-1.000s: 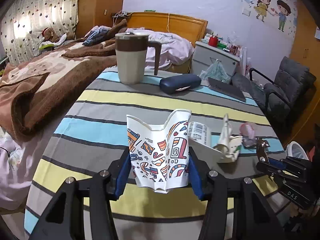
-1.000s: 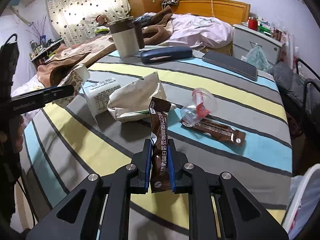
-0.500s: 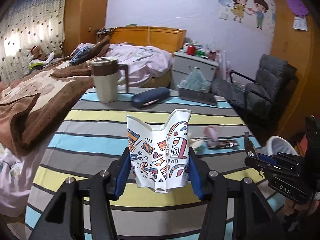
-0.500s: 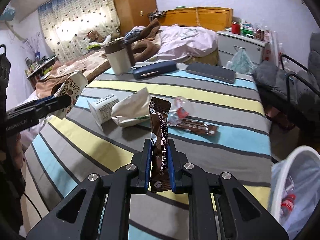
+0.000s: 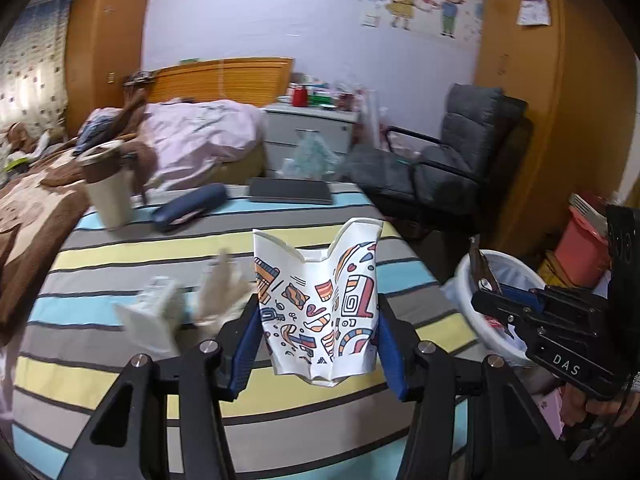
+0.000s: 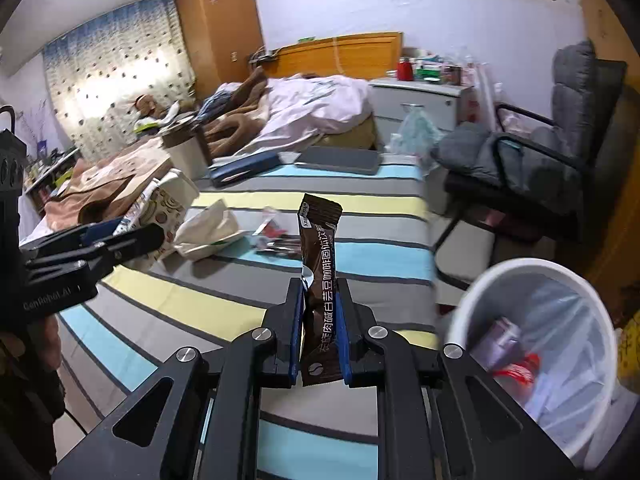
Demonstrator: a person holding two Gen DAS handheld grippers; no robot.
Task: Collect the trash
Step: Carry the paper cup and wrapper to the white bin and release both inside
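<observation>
My left gripper (image 5: pixel 318 334) is shut on a crushed white paper cup (image 5: pixel 318 304) printed with coloured shapes, held above the striped table (image 5: pixel 120 248). My right gripper (image 6: pixel 320 332) is shut on a brown coffee sachet (image 6: pixel 320 280) that stands upright between its blue pads. A white bin (image 6: pixel 536 360) with a clear liner and some waste inside stands on the floor at the right, just beyond the table edge; in the left wrist view the bin (image 5: pixel 508 276) lies behind the right gripper (image 5: pixel 486 280). A crumpled white bag (image 6: pixel 212 232), a small carton (image 5: pixel 156 312) and wrappers (image 6: pixel 276 236) lie on the table.
At the table's far side stand a beige mug (image 5: pixel 108 188), a dark blue case (image 5: pixel 190 206) and a dark tablet (image 5: pixel 290 191). A grey armchair (image 5: pixel 452 160) stands to the right, a bed (image 5: pixel 192 140) and a nightstand (image 5: pixel 308 128) behind. A red box (image 5: pixel 580 252) sits past the bin.
Both grippers have swung to the right and risen a little, each keeping its hold. The bin has come into view at the right, and the table trash has shifted left.
</observation>
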